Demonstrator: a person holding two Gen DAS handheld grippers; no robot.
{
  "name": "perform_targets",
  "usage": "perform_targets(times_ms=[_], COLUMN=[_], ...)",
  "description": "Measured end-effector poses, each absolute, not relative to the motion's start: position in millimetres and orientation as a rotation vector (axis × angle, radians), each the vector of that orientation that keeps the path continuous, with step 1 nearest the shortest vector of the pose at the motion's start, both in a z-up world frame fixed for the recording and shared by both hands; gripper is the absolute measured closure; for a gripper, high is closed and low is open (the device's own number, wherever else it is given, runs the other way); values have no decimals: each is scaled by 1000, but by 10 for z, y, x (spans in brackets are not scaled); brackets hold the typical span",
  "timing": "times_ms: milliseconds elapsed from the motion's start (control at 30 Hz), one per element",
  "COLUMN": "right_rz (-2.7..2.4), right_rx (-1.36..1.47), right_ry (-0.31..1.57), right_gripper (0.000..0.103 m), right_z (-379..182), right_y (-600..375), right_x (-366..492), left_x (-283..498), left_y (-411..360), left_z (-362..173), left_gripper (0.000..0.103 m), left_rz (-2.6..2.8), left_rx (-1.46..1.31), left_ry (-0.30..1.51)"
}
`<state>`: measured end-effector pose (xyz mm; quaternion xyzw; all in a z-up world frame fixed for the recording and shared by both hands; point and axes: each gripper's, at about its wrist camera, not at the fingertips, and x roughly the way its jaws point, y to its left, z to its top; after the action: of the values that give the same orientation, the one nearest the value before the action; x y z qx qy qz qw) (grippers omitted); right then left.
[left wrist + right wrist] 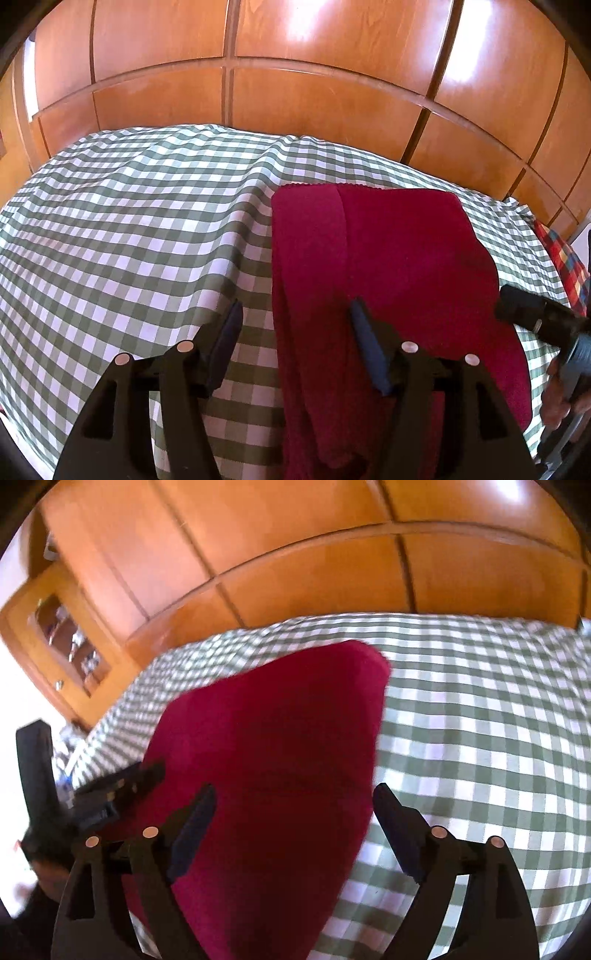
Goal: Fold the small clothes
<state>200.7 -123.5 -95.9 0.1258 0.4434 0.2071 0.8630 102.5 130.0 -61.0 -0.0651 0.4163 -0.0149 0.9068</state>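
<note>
The dark red knitted garment (388,266) is seen lying on the green-and-white checked cloth (129,229) that covers the table, towards the right half in the left wrist view, with one layer already laid over another along a lengthwise seam; its long axis is run from the near edge away towards the orange wooden panelled cabinets (295,92), the scalloped far hem being pointed at them; in the right wrist view it is shown slanted, its far corner leaning right. The left gripper (295,314) is held above the garment's left edge, jaws spread wide and nothing between them; one finger is placed over the checks, the other over the red knit. The right gripper (293,805) is likewise held with jaws parted and empty, straddling the garment's right edge; that view is blurred, so contact cannot be judged. A risk is judged here: if only the top layer is pinched, the fold beneath could be dragged open; if the checked cloth is caught with the knit, the ridge in it could be pulled and the garment skewed.
</note>
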Motion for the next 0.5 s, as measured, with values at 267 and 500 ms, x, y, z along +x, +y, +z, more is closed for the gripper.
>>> perform_targets(times_ms=[267, 500], right_rz=[493, 630], right_rx=[455, 529], right_ry=[1026, 1086], right_gripper=[18, 18], right_z=[-1257, -1469], right_y=[-1459, -1309], right_x=[2223, 2270], left_x=[1069, 1142], left_y=[1300, 1408], left_z=[-667, -829], left_gripper=[36, 24], left_rz=[-42, -76], left_rx=[-132, -189], left_ry=[862, 902])
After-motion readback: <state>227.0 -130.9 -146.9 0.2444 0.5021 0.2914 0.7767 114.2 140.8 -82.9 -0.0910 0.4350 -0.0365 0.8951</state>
